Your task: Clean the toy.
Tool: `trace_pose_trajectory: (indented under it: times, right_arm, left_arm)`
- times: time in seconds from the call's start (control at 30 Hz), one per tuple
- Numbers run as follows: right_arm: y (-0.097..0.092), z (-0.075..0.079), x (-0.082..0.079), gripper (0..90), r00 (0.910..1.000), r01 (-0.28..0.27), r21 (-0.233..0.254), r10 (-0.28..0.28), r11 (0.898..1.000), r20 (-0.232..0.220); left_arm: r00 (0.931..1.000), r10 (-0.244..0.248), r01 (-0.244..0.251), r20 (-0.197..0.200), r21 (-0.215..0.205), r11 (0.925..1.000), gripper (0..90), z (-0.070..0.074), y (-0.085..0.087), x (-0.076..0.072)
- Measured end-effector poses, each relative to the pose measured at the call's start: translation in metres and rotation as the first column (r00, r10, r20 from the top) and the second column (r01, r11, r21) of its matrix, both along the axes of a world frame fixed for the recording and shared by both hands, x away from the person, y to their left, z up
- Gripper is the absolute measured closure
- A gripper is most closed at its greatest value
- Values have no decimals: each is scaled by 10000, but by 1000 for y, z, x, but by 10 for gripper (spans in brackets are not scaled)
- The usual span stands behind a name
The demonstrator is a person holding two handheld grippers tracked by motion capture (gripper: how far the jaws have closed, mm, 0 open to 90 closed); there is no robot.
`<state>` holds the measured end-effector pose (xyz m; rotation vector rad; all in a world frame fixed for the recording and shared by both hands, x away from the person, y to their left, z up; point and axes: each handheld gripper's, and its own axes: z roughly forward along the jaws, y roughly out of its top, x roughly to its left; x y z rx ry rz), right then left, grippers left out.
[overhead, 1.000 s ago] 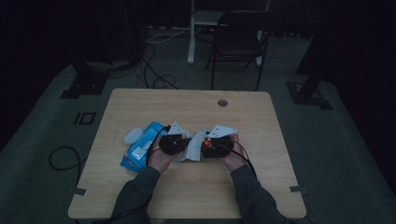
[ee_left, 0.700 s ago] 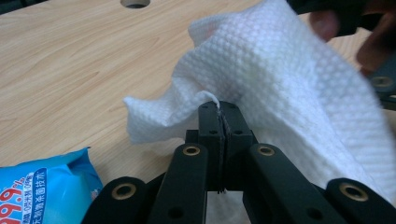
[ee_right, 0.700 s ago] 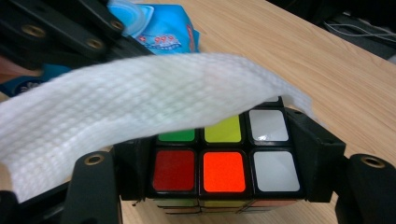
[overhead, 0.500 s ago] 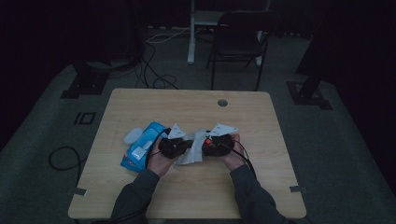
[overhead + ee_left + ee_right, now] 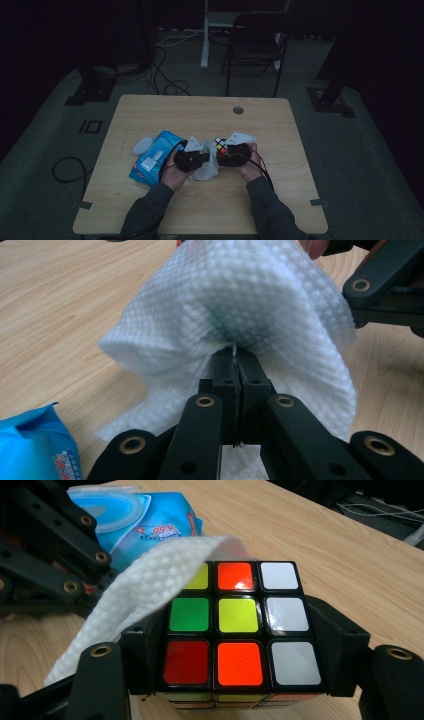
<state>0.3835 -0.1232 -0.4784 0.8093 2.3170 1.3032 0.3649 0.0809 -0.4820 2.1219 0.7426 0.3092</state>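
My right gripper (image 5: 235,645) is shut on a puzzle cube (image 5: 235,625) with coloured stickers, held a little above the table; in the high view the cube (image 5: 220,146) sits just left of the right gripper (image 5: 227,155). My left gripper (image 5: 235,365) is shut on a white textured wipe (image 5: 240,305), which drapes over the cube's side. From the right gripper view the wipe (image 5: 145,595) covers the cube's left edge. In the high view the left gripper (image 5: 196,159) is beside the wipe (image 5: 206,170), close to the right one.
A blue pack of wipes (image 5: 152,161) lies left of the hands, its flap open, with a small white lid-like piece (image 5: 143,145) beyond it. The wooden table (image 5: 280,185) has a cable hole (image 5: 238,110) at the back. A chair (image 5: 257,42) stands behind the table.
The left gripper and its wipe have shifted slightly right and toward the cube. The right gripper has stayed nearly in place.
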Motion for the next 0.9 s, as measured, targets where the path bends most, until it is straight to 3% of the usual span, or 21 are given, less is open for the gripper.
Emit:
trace_pose_trajectory:
  times: [0.37,0.53,0.9]
  right_arm:
    - [1,3,1,339,9998,184,196,-185,9996,52]
    - [2,2,2,339,9992,390,237,-389,9990,-61]
    - [3,-2,5,339,9971,692,297,-682,9972,-341]
  left_arm:
    - [9995,-299,299,-56,28,9995,897,-3,-8,-2]
    - [9996,-241,238,-136,-178,9996,896,-6,-11,-3]
    - [9982,-607,608,19,-462,9971,896,-3,-18,-8]
